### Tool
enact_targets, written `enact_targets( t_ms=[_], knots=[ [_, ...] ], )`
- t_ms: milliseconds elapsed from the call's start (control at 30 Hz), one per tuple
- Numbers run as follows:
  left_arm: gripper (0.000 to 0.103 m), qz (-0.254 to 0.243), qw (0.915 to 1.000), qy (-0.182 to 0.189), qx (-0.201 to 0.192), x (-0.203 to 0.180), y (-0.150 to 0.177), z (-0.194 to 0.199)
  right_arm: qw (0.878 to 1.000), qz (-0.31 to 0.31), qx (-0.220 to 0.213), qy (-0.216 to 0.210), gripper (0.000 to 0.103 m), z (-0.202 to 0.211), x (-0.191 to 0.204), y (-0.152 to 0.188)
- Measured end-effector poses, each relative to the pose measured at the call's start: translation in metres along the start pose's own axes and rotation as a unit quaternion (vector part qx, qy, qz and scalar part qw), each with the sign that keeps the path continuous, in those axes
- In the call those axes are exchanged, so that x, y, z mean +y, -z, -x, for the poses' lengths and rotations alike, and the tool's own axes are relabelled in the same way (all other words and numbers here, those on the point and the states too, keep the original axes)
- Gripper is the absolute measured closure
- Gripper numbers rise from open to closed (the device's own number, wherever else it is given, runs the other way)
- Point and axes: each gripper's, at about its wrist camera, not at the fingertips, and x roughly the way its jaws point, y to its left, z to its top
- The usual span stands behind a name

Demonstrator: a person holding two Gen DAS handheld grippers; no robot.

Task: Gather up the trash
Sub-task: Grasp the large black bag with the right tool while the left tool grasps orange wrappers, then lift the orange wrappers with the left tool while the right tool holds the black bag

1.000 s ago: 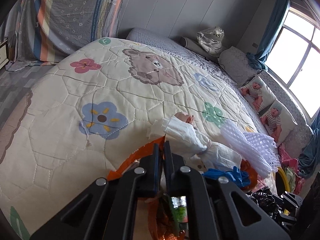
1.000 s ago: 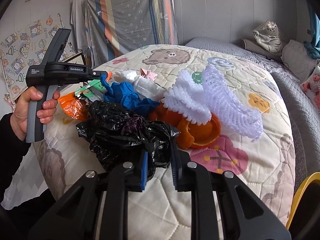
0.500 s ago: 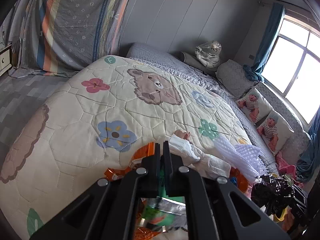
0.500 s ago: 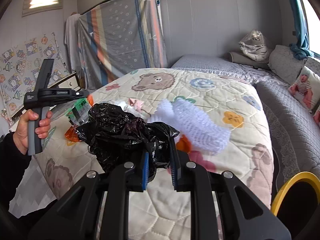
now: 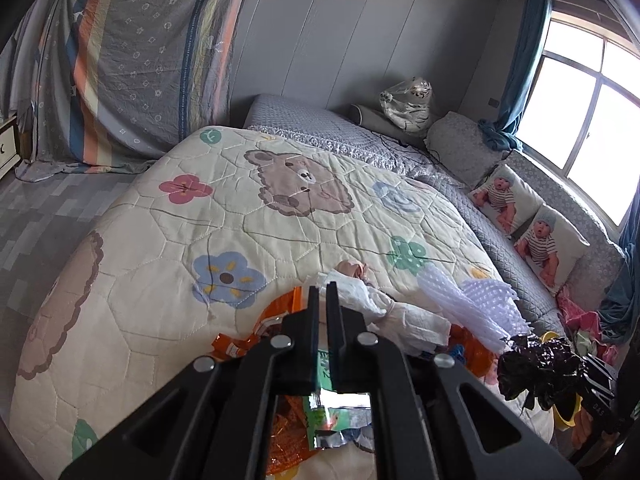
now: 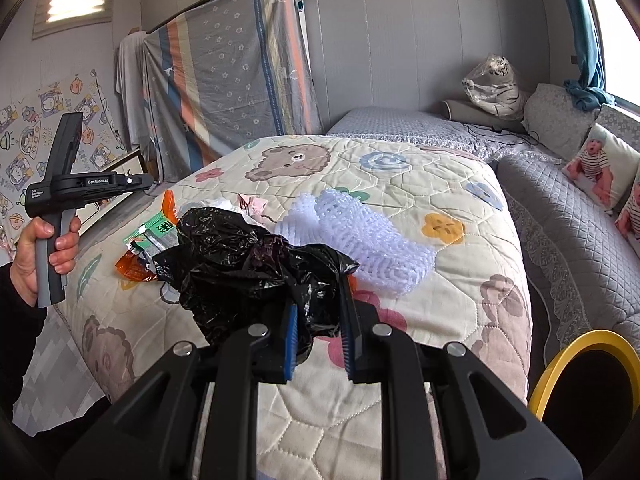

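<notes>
The right tool (image 6: 318,334) squeezes the black bag (image 6: 248,264); the left tool (image 5: 319,312) pinches the green wrapper (image 5: 340,416). Loose grips could drop both onto the bed (image 6: 460,280).

Each fisheye camera sat behind its own black fingers, angled down over the quilted bed (image 5: 248,216) from close range. Both views shared the trash pile (image 6: 304,220) and the grey wall.

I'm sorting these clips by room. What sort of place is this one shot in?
Most likely a home bedroom. A bed under a cartoon bear quilt fills the view, baby-print pillows line the side by the window, and a striped sheet hangs over something by the wall.
</notes>
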Motion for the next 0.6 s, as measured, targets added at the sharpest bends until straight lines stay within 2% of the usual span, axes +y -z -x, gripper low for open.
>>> enact_targets(
  t_ms=[67, 133, 200, 267, 400, 600],
  knots=[
    [0.096, 0.003, 0.9999, -0.014, 0.005, 0.002, -0.001, -0.005, 1.000, 0.000, 0.001, -0.004, 0.086, -0.001, 0.000, 0.000],
    [0.072, 0.002, 0.9997, -0.023, 0.006, 0.002, -0.002, -0.007, 1.000, 0.000, -0.001, -0.006, 0.086, -0.001, 0.002, -0.001],
    [0.059, -0.009, 0.9993, -0.037, 0.006, -0.002, -0.003, -0.009, 1.000, 0.002, -0.005, -0.009, 0.086, 0.001, 0.004, 0.000],
    [0.059, -0.012, 0.9987, -0.048, 0.012, -0.004, -0.003, -0.015, 1.000, 0.005, -0.006, -0.007, 0.086, 0.001, 0.005, 0.001],
    [0.057, -0.001, 0.9965, -0.066, 0.050, 0.003, 0.000, -0.036, 1.000, 0.003, -0.002, -0.007, 0.086, 0.000, 0.004, 0.001],
    [0.056, 0.010, 0.9931, -0.076, 0.088, 0.012, 0.005, -0.064, 1.000, 0.003, -0.003, -0.005, 0.086, 0.002, 0.002, 0.001]
  ],
)
